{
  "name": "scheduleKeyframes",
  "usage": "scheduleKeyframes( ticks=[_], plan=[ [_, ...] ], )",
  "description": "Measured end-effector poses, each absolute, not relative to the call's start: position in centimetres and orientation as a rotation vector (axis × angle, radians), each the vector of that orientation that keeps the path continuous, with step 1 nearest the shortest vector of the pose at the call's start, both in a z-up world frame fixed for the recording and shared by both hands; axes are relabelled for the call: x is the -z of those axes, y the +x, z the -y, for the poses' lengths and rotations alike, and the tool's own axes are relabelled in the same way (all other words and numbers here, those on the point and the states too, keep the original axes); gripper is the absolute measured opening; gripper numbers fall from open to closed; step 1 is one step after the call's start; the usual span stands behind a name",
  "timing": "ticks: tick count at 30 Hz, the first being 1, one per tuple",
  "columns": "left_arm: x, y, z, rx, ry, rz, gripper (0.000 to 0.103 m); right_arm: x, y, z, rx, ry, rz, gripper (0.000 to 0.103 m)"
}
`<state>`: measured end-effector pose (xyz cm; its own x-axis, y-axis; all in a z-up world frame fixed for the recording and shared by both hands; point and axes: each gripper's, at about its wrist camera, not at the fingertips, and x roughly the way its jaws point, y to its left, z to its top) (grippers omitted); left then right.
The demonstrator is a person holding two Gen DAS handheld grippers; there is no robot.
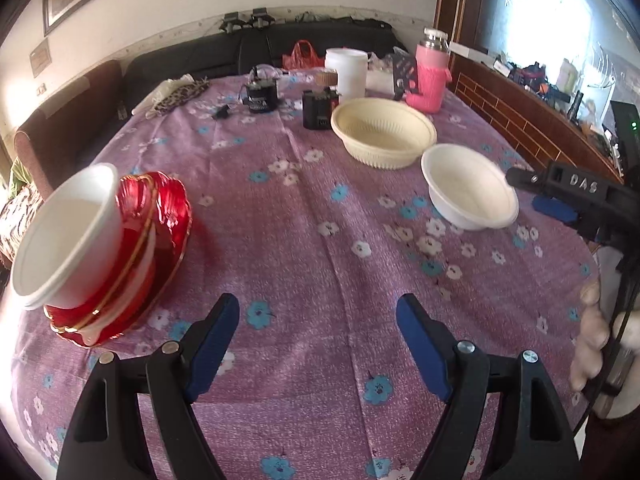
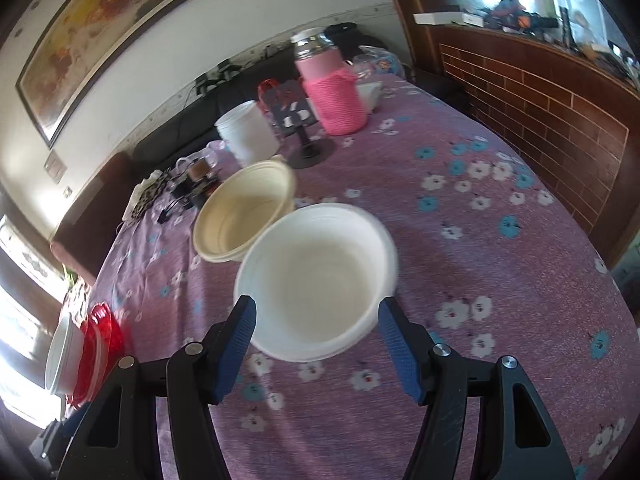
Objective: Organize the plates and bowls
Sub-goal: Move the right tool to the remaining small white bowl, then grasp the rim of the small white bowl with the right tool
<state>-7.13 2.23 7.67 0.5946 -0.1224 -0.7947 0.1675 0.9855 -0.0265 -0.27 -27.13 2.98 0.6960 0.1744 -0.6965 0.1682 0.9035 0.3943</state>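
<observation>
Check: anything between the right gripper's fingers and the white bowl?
Nothing. In the right wrist view the right gripper is open, and its fingers flank the near rim of the white bowl, with only tablecloth showing around it.

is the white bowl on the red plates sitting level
No, the white bowl leans tilted on the red plates, its mouth facing sideways.
</observation>
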Motion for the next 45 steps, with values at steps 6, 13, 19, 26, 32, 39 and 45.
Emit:
scheduleKeyframes(
  ticks=[6, 13, 19, 26, 32, 39, 45],
  plan=[
    [-7.1, -6.6, -2.4, 0.158, 0.046, -0.944, 0.08, -2.8, -0.1, 28.2, 0.023, 0.462, -0.809, 0.068],
    [-6.3, -6.1, -2.5, 0.162, 0.029, -0.97, 0.08, -3.4, 1.0, 27.9, 0.02, 0.448, -0.806, 0.068],
    [-6.0, -5.5, -3.2, 0.163, 0.001, -0.976, 0.08, -4.7, 5.0, 27.5, 0.017, 0.432, -0.838, 0.07],
    [-6.3, -4.7, -4.5, 0.182, -0.07, -0.967, 0.08, -5.0, 12.1, 26.2, 0.021, 0.399, -0.939, 0.071],
    [-6.3, -4.1, -5.6, 0.183, -0.093, -0.966, 0.08, -3.2, 15.8, 26.1, 0.067, 0.376, -1.034, 0.071],
    [-5.3, -3.3, -6.1, 0.204, -0.12, -0.996, 0.08, -2.2, 12.4, 30.0, 0.116, 0.372, -1.034, 0.071],
    [-4.9, -3.4, -4.8, 0.234, -0.112, -1.013, 0.08, -0.4, 9.6, 32.5, 0.12, 0.437, -1.053, 0.071]
  ],
)
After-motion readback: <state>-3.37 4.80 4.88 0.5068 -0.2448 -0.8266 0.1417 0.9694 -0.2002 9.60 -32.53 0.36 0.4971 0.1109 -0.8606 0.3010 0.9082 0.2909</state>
